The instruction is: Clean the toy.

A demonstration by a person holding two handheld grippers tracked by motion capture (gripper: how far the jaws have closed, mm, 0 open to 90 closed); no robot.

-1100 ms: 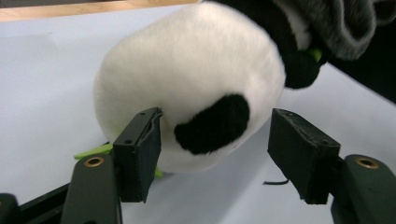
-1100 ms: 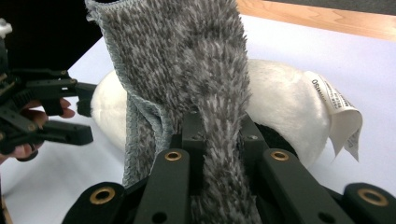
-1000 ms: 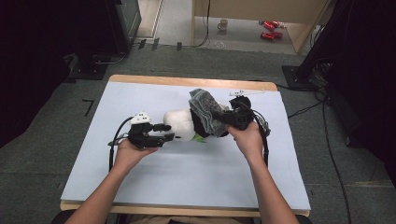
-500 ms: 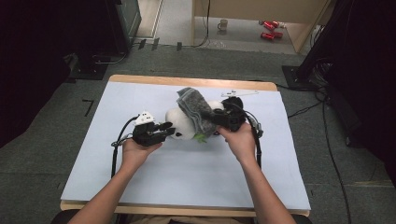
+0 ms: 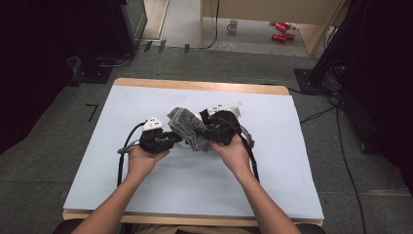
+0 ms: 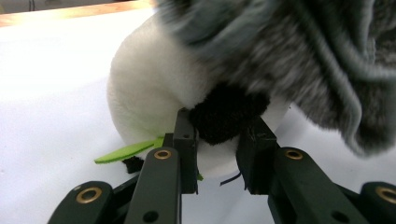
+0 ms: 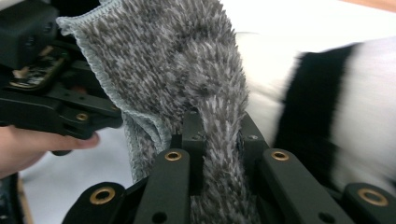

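1. The soft toy, white with black patches, lies near the middle of the table, between the two grippers. In the high view the grey cloth and the grippers hide nearly all of it.
2. A black limb of the toy sits between the jaws of the left gripper. The jaws have just been closing and now pinch that black patch from both sides. A thin green felt leaf sticks out from under the toy, its far end hidden beneath the body.
3. The fuzzy grey cloth is draped over the top of the toy. In the left gripper view it is blurred and cut off by the upper and right edges.
4. The right gripper has its jaws clamped on a fold of the cloth. The fold runs down between the jaws and out of sight at the bottom edge.
5. Behind the cloth in the right gripper view, the toy shows as a blurred white shape with a black band; which part of it this is cannot be told.
6. The person's left hand shows there at the left edge, partly cut off.
7. In the high view both forearms enter from the bottom, and the grippers sit just beside each other with the bundle between them.
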